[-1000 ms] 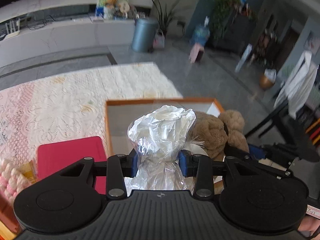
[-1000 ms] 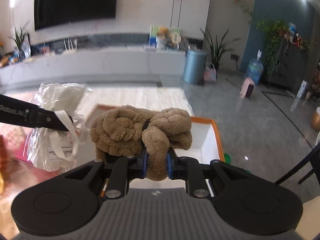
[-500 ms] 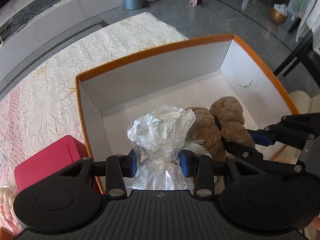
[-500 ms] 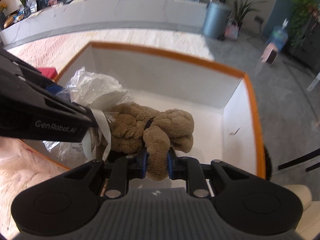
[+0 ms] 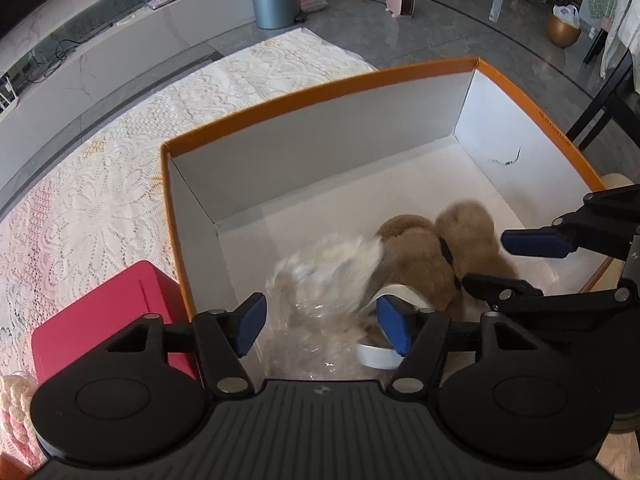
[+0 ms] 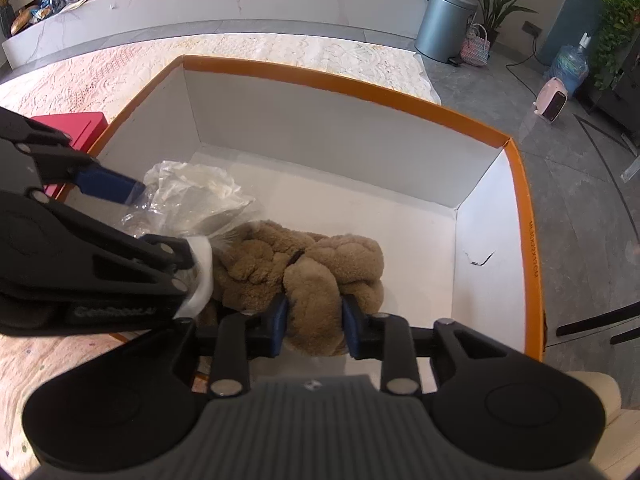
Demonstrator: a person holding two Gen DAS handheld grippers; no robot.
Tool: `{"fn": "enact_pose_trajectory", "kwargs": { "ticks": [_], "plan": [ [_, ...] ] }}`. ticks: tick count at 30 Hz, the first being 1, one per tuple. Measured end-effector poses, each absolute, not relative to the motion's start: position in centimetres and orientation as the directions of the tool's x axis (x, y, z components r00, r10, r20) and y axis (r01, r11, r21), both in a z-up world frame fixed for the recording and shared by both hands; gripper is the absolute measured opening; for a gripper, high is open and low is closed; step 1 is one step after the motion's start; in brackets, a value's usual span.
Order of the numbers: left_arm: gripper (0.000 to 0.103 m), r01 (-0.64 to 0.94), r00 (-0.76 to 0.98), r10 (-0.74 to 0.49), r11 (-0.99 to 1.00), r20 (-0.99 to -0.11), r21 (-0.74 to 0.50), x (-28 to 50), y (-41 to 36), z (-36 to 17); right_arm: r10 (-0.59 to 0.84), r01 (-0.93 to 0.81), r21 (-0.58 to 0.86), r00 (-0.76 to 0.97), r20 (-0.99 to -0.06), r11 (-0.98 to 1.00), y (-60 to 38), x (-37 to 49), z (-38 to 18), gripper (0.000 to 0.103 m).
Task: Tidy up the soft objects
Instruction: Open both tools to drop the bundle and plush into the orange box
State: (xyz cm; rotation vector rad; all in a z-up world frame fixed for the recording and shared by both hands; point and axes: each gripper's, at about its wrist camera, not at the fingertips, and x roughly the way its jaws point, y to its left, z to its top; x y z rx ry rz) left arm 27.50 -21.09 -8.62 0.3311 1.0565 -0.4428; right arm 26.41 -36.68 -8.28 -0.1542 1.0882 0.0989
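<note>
Over the orange box (image 5: 320, 80), both downward-tilted grippers have just spread, releasing bag (image 5: 320, 276) and plush (image 6: 316, 268).

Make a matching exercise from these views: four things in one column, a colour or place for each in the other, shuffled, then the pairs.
Things
1. plush toy
2. plastic bag
3. box
4. bin

Descriptions
A. orange rim, white inside
B. brown, between the right gripper pads
C. grey-blue, on the floor beyond the table
D. clear and crinkled, below the open left gripper

Pairs: 1-B, 2-D, 3-A, 4-C
</note>
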Motion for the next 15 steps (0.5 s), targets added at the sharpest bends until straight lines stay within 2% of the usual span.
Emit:
{"fn": "enact_pose_trajectory", "kwargs": {
  "ticks": [2,4,15],
  "plan": [
    [0.083,0.492,0.437,-0.212,0.870,-0.874,0.034,27.3,-20.7,-8.0,-0.009,-0.147,-0.088,0.471,-0.882,0.985,-36.8,26.4,-7.9,0.054],
    [0.086,0.488,0.454,-0.241,0.873,-0.857,0.013,26.9,-20.4,-7.4,-0.010,-0.137,-0.087,0.485,-0.875,0.987,-36.9,26.0,-7.5,0.064],
    [0.086,0.472,0.549,-0.305,0.882,-0.778,-0.013,24.2,-18.2,-4.3,-0.020,-0.073,-0.075,0.576,-0.817,0.995,-36.7,22.7,-5.3,0.072]
  ]
}}
